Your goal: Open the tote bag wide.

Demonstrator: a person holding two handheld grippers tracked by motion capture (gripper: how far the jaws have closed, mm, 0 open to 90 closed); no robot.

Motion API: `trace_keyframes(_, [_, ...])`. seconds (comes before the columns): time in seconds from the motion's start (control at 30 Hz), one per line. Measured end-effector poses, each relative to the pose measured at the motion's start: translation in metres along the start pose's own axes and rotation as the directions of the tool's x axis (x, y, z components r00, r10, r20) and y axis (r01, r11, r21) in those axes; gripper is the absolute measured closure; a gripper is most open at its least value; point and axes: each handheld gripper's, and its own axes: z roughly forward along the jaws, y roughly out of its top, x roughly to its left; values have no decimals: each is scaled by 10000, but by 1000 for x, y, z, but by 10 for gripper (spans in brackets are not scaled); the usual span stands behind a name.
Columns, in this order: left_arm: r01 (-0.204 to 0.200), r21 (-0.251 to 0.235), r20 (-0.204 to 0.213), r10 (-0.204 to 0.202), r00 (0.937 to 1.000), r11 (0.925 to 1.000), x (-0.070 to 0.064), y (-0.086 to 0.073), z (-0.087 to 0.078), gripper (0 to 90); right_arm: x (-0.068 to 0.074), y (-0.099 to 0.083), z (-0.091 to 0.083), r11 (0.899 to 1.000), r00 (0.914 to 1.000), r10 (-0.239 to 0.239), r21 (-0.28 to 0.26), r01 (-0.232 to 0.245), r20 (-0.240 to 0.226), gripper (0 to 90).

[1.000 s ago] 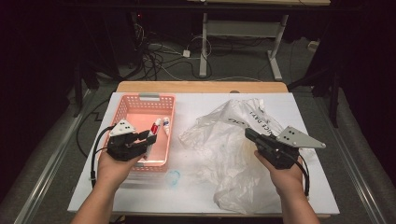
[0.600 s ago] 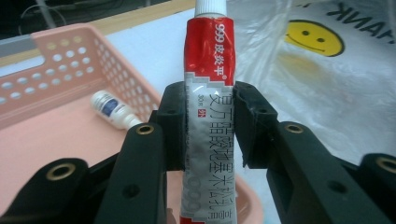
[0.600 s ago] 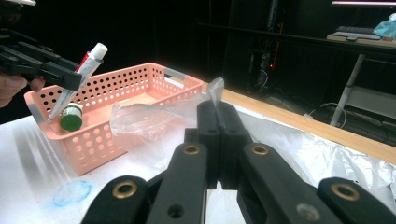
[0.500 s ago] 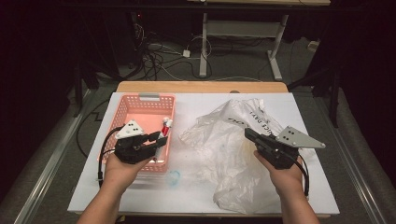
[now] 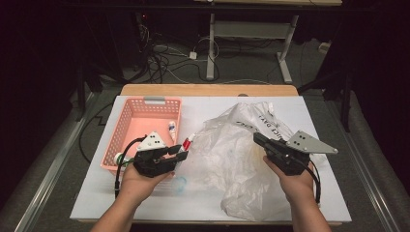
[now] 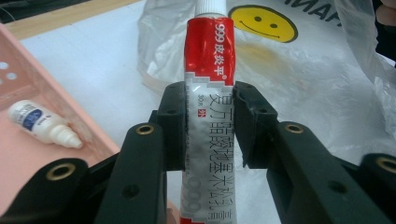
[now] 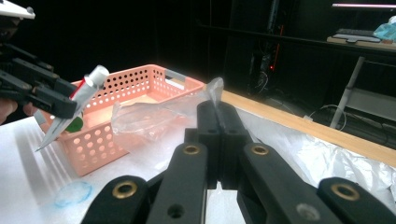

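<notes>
A red and white ointment tube (image 6: 209,93) with a white cap is clamped between the jaws of my left gripper (image 6: 210,103). The left gripper (image 5: 177,151) hangs at the pink basket's (image 5: 145,103) right wall, and the tube (image 5: 186,143) points at the clear plastic bag (image 5: 232,154). My right gripper (image 5: 256,138) is shut on a fold of the bag and holds it up off the table. In the right gripper view the pinched film (image 7: 154,116) rises from the closed right gripper (image 7: 219,109), and the tube (image 7: 88,86) shows at the left.
A small white dropper bottle (image 5: 171,129) lies in the basket, seen also as the bottle (image 6: 42,125) in the left gripper view. Something green (image 5: 118,158) sits at the basket's near corner. A blue ring (image 5: 180,183) lies on the white table (image 5: 96,198).
My left gripper has moved right and nearer, from over the basket to its right wall, with the tube in it. The right gripper has stayed put on the bag.
</notes>
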Motion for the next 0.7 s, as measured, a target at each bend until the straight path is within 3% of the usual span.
trace_keyframes(0.7, [-524,444,465,503,9976,9976,-20,-6,28,657,0,0,-1,10000,10000,-8,11,8,-10,900])
